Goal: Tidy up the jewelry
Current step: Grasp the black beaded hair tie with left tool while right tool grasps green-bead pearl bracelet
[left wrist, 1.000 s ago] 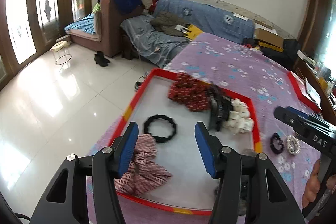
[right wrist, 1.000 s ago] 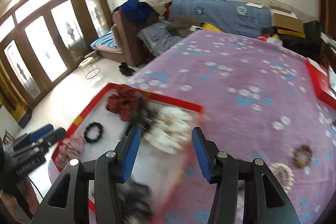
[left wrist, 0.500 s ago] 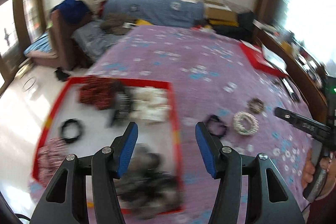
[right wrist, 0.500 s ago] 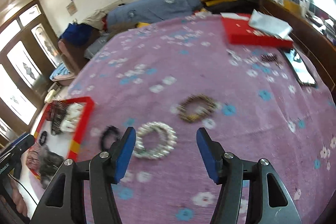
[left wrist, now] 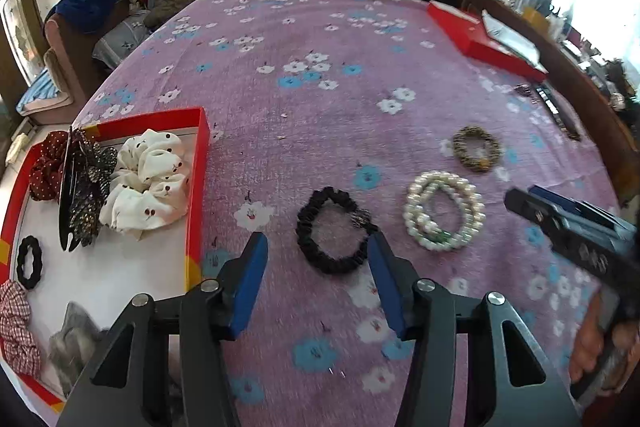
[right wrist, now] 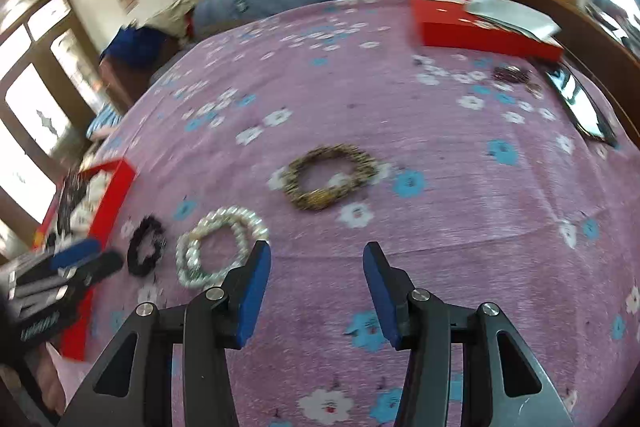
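Observation:
A black hair tie lies on the purple flowered cloth, right in front of my open, empty left gripper. A pearl bracelet lies to its right and a brown beaded bracelet farther right. In the right wrist view my right gripper is open and empty, with the pearl bracelet at its left finger, the brown bracelet ahead and the black tie farther left. The red-rimmed tray at the left holds scrunchies, a dark clip and a small black tie.
A red box with papers lies at the far right of the table, a phone and dark beads near it. A wooden sideboard runs along the right edge. A sofa with clothes stands behind the table.
Both grippers have swung right, away from the tray. My left gripper now faces the black hair tie on the cloth; my right gripper has come closer to the bracelets.

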